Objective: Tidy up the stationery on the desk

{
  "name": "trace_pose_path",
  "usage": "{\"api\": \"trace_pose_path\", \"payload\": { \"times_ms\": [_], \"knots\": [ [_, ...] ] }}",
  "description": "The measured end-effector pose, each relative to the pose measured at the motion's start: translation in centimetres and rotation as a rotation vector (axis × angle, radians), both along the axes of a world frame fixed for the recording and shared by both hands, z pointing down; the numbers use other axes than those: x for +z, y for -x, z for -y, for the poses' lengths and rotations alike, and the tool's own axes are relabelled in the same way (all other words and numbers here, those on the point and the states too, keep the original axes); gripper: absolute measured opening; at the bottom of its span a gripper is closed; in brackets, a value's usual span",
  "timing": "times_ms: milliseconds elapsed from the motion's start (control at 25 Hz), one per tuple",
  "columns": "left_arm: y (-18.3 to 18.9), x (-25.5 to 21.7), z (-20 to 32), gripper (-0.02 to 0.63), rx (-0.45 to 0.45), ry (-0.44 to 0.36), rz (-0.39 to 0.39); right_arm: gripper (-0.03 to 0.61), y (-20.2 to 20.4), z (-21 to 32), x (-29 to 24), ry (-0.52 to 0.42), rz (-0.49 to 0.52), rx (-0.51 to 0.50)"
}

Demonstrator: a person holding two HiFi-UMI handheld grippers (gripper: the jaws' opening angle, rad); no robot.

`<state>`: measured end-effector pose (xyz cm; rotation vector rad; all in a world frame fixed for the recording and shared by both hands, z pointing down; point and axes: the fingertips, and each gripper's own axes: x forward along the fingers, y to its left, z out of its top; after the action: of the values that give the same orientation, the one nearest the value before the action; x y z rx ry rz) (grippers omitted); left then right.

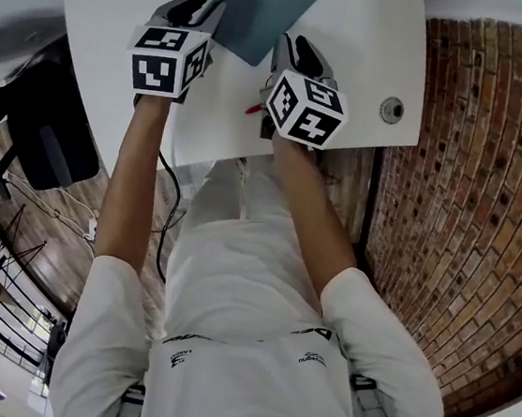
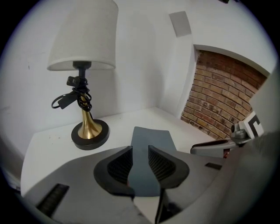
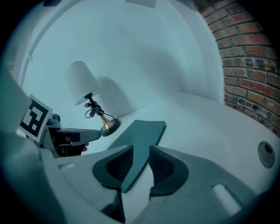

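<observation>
A thin dark grey-blue notebook (image 1: 267, 5) lies flat on the white desk (image 1: 375, 47), towards its far side. My left gripper (image 1: 198, 11) hangs over the notebook's left near corner and my right gripper (image 1: 299, 52) over its right near edge. In the left gripper view the jaws (image 2: 140, 153) stand apart, with the notebook (image 2: 153, 138) showing in the gap, and the pads do not press on it. The right gripper (image 3: 141, 153) is likewise open, with the notebook's (image 3: 142, 129) near edge between its jaws. A small red thing (image 1: 254, 109) lies beside the right gripper.
A table lamp (image 2: 85, 65) with a white shade, a brass stem and a bundled cord stands at the desk's far left by the wall. A round cable grommet (image 1: 392, 109) sits near the desk's right edge. A brick wall (image 1: 472, 182) runs along the right.
</observation>
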<state>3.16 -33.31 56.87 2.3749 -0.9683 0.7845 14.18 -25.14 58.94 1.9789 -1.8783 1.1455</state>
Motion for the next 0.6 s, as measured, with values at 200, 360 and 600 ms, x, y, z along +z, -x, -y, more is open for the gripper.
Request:
{"api": "trace_pose_path", "payload": {
  "times_ms": [200,360,600],
  "knots": [
    [-1.3,2.8,1.4,0.109,0.025,0.044,0.038,0.101,-0.6,1.0,1.8,0.053,0.012,0.02],
    [-1.5,4.5,2.4,0.11,0.045,0.082,0.06,0.118,-0.4,2.0,3.1,0.091,0.012,0.024],
    [-2.3,6.0,3.1,0.115,0.067,0.13,0.054,0.118,-0.7,2.7,4.4,0.119,0.017,0.036]
  ]
}}
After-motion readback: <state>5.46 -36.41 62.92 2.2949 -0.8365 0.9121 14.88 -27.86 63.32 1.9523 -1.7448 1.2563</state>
